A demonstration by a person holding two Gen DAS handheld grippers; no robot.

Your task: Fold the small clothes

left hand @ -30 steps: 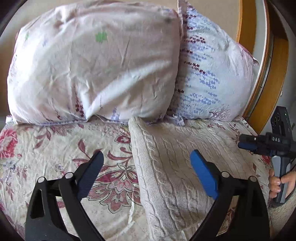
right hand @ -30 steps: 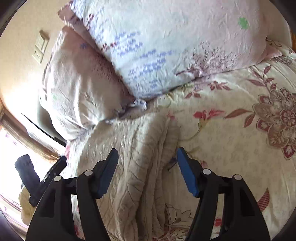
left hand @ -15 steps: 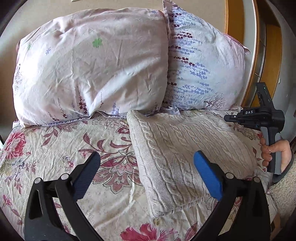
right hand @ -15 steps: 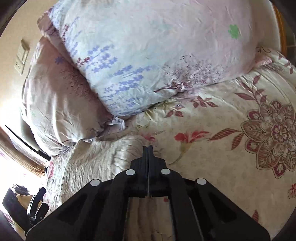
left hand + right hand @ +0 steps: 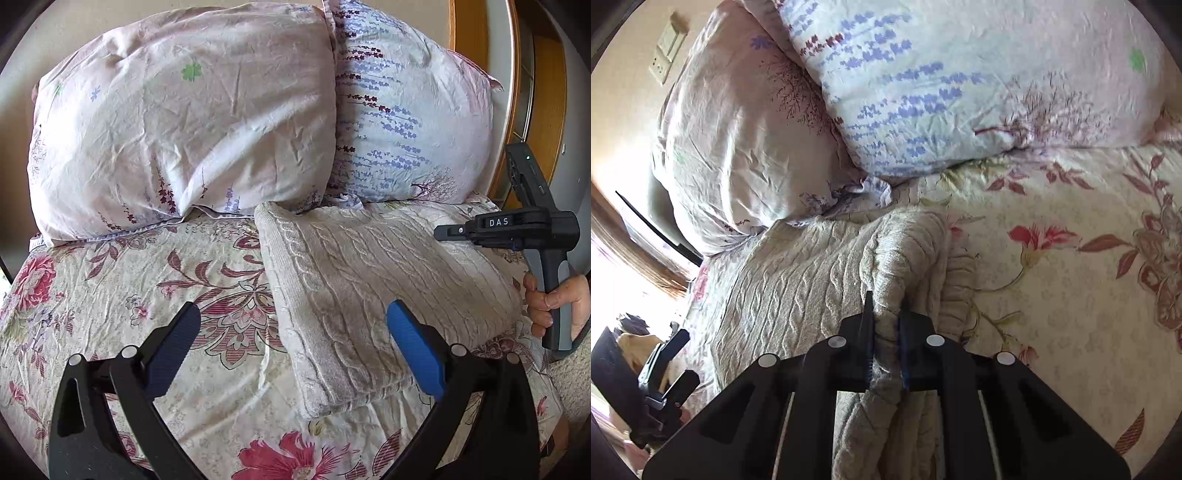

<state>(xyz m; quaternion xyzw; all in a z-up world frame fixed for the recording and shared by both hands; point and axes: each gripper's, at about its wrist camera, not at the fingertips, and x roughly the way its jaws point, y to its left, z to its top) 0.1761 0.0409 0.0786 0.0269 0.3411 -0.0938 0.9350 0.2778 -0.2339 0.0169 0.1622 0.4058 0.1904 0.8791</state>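
the right gripper, open a second ago, now pinches a raised fold of the knitted sweater on the bed, seen only from its own camera, while the left gripper hovers open.

I saw the cream cable-knit sweater folded into a thick rectangle, lying flat on the right side of the bed, its far edge touching the pillows. One ridge of its knit was bunched upward at its near edge.

Black left claw with blue pads, silver screws, grey "DAS"-marked handle
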